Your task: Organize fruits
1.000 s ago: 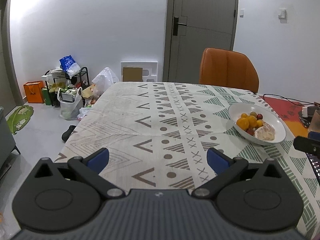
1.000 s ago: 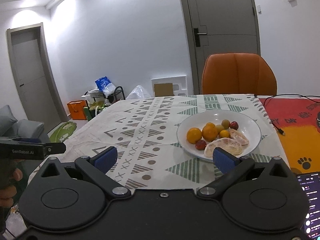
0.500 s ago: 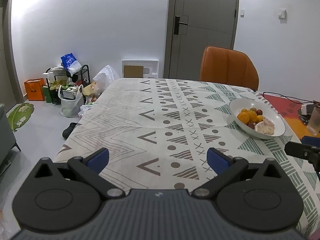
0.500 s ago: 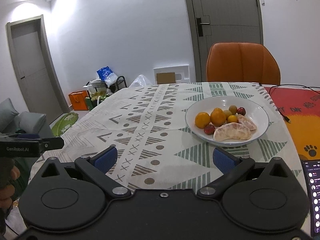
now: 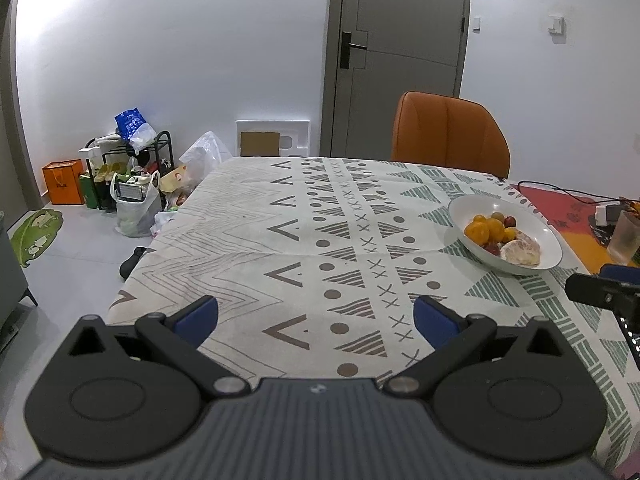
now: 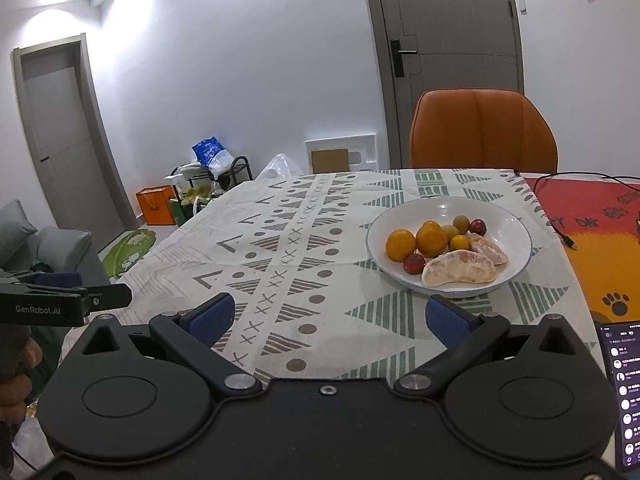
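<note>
Patterned tablecloth (image 6: 280,240) lies bare under both tools; right gripper (image 6: 327,316) gapes wide, empty, the fruit bowl (image 6: 516,232) just ahead-right of it; left gripper (image 5: 316,316) equally spread, holding nothing; best approach low, choosing one orange (image 6: 400,245).

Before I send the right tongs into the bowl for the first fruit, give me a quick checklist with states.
1. Right tongs open, nothing held: ok.
2. Left tongs open, nothing held: ok.
3. Bowl straight ahead of right tongs, path over tablecloth free: ok.
4. Oranges exposed on top: ok.
5. Pomelo segments crowd the near side of the bowl: not ok.
6. Destination container for sorting: cannot tell.
</note>
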The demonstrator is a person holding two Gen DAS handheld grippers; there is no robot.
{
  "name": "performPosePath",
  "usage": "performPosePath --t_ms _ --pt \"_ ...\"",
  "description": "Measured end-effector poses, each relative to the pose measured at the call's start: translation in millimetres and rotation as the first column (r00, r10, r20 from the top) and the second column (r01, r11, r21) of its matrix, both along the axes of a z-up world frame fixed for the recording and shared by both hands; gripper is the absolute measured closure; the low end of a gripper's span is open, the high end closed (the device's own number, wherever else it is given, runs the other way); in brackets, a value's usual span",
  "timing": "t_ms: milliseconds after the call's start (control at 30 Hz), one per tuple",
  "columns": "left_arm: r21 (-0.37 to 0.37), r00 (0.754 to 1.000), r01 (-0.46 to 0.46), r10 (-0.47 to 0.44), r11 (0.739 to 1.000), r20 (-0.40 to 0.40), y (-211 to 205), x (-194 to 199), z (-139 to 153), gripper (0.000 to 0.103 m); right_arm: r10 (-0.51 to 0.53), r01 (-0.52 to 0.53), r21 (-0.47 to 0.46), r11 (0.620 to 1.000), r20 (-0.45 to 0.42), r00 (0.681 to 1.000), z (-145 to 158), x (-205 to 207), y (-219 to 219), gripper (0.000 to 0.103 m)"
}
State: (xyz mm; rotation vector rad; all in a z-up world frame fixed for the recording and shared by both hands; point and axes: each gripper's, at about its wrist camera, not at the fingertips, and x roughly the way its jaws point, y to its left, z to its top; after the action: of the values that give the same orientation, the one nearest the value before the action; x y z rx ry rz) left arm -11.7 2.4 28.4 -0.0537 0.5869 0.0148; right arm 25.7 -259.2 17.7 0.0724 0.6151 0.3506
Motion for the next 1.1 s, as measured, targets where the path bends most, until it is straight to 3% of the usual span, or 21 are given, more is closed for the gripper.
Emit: performPosePath --t_ms 1100 --pt "0.001 1.0 0.003 -0.003 1.0 -0.016 0.8 2.7 1.4 0.0 0.004 -0.004 -0.007 1.0 -0.013 1.0 -0.7 4.2 2.8 0.0"
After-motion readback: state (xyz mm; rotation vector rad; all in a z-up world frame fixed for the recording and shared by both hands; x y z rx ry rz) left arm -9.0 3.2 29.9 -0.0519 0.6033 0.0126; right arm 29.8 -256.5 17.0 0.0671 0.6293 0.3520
